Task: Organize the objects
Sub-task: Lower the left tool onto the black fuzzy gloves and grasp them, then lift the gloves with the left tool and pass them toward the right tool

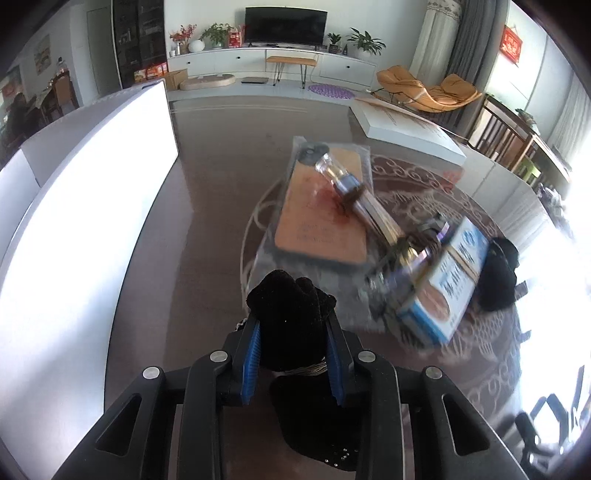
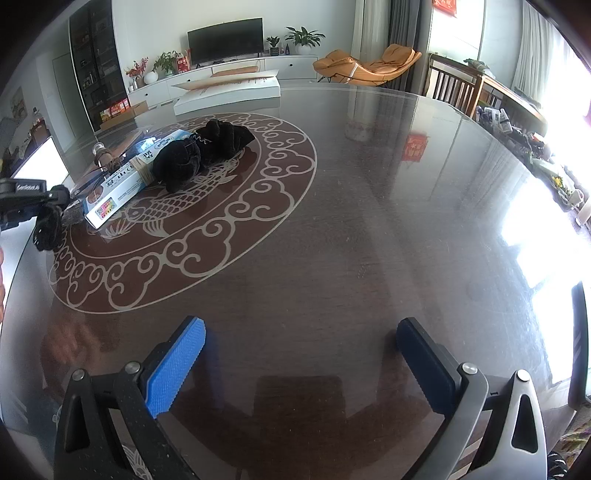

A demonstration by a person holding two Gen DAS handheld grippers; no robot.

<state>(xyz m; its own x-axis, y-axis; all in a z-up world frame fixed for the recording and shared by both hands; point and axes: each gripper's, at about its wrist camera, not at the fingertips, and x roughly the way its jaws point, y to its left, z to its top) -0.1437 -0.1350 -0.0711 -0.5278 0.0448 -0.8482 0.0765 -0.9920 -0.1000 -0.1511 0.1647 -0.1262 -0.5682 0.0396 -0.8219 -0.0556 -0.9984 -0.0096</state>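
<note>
The left gripper (image 1: 293, 354) is pinching a black cloth (image 1: 291, 317) above the table (image 2: 369, 221) — near the box (image 1: 439, 288). The right gripper (image 2: 301, 365) is hovering with fingers spread wide — holding nothing.

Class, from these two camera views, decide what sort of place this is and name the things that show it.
Most likely a home living room: a television on a long white cabinet, potted plants beside it, and an orange lounge chair near curtains. The work happens on a glossy patterned table.
</note>
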